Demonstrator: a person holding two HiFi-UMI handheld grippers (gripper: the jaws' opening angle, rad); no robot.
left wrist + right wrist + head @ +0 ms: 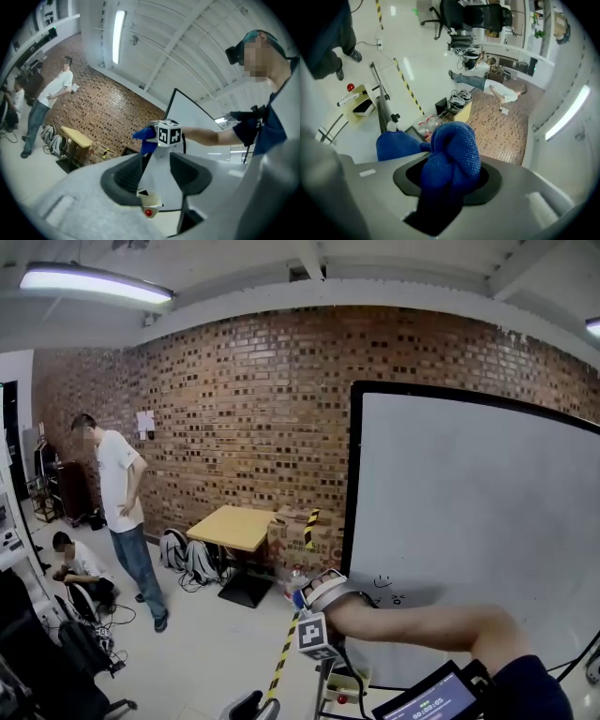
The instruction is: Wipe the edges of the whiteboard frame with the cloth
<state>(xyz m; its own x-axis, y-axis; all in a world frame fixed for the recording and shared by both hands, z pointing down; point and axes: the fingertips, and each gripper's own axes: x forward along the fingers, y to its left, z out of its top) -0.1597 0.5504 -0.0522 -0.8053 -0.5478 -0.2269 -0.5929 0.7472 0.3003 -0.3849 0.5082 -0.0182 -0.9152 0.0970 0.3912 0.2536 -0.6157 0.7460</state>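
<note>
Along the back of the room runs a brick wall (244,409), and in front of it at the right stands the whiteboard (469,521), its black frame (349,474) upright along the left edge. Left of the board, a standing person (117,493) and a crouching person (75,563) are well apart from it, with a light wooden table (232,526) against the wall between them and the board.

A bare forearm (422,626) reaches across the board's lower part to the lower stretch of the frame's left edge. It carries the right gripper (302,594), whose jaws are clamped on a bunched blue cloth (452,154). The cloth sits just beside that edge; whether it touches the frame cannot be told.

The left gripper (157,171) is aimed at the board from further off. Its jaws stand a little apart, with nothing between the pads. Seen from it, the right gripper's marker cube (168,133) has the cloth sticking out at its left.
</note>
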